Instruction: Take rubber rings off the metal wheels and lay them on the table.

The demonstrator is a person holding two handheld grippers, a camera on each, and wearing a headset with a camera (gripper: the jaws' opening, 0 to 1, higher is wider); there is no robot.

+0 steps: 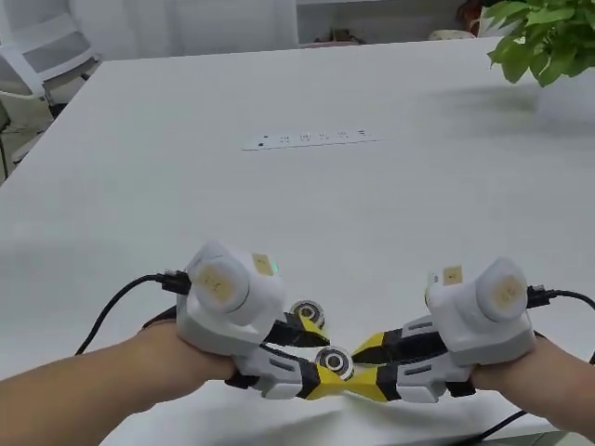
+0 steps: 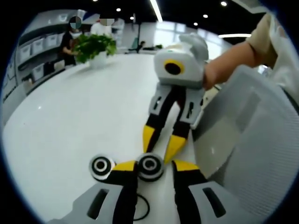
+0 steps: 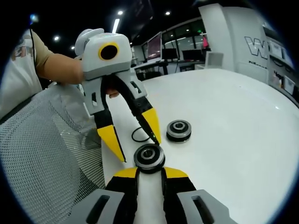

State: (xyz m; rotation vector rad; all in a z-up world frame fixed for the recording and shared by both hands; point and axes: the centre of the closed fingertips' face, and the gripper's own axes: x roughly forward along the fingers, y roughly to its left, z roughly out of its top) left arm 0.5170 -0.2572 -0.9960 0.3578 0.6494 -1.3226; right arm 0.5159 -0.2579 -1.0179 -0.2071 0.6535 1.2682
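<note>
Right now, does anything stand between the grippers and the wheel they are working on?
Nothing visible does. The wheel sits right at the tips of the left gripper and right gripper; the second wheel lies aside.

Beyond the near edge the broad white table (image 1: 307,214) lies bare out to a flat white socket strip (image 1: 311,139) set in its top (it sits low). A leafy green potted plant (image 1: 544,37) stands at the far right corner. Near the edge room is tight. The left gripper (image 2: 154,166) and right gripper (image 3: 150,172) meet tip to tip at a small black-rimmed metal wheel (image 1: 333,360). A second such wheel (image 1: 307,314) sits just beyond, and a thin black rubber ring (image 3: 140,135) lies flat nearby. A grey mesh chair back (image 3: 46,158) closes the person's side.
</note>
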